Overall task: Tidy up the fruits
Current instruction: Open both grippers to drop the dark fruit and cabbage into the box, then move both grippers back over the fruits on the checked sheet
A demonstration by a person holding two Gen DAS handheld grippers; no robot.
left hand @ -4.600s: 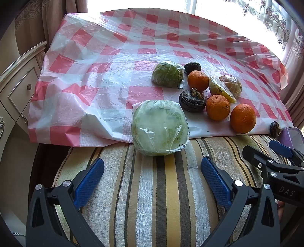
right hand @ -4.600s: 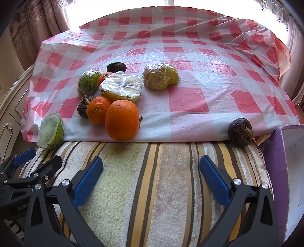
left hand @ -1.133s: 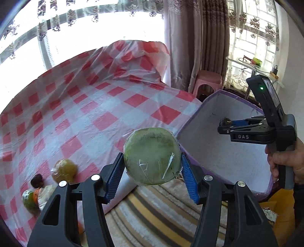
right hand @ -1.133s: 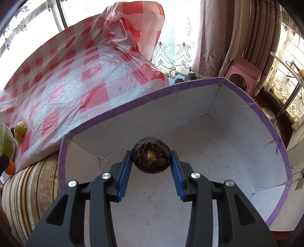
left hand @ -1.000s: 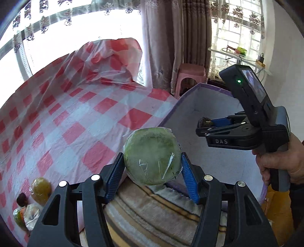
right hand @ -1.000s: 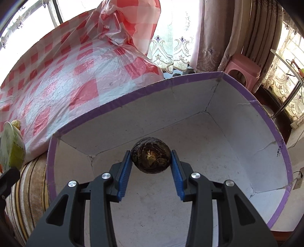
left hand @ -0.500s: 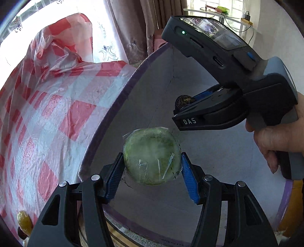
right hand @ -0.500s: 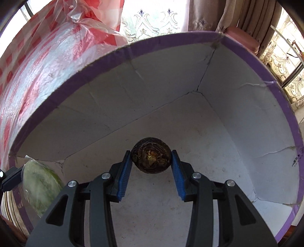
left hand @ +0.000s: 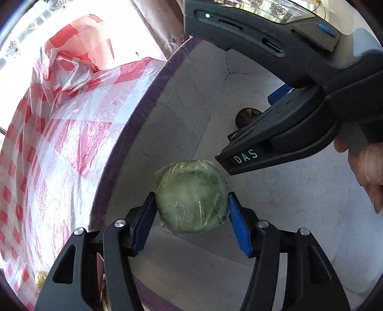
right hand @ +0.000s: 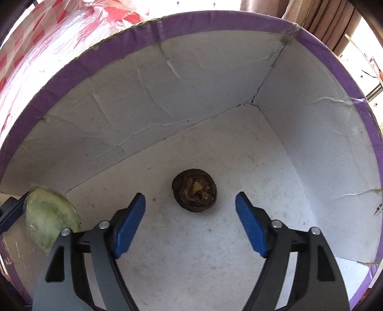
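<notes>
My left gripper (left hand: 191, 195) hangs inside the purple-rimmed white box (left hand: 143, 105). Its blue pads still touch both sides of a round green fruit in cling film (left hand: 191, 198), and its jaws are opening. My right gripper (right hand: 190, 195) points down into the same box (right hand: 215, 21), its jaws opening wide with nothing pressed between them. A dark brown wrinkled fruit (right hand: 194, 196) lies loose on the box floor below the fingertips. In the left wrist view that dark fruit (left hand: 244, 117) shows behind the right gripper's fingers (left hand: 263, 148). The green fruit (right hand: 50, 220) appears at the right wrist view's lower left.
The box walls rise on all sides around both grippers. Outside the box, on the left, lies a red-and-white checked plastic cloth (left hand: 59, 143) with a yellowish fruit (left hand: 40, 277) at its lower edge. A hand (left hand: 368, 167) grips the right gripper's handle.
Both grippers came down from above the cloth into the box. The right gripper opened and the dark fruit dropped from its pads onto the box floor. The green fruit stayed between the left pads.
</notes>
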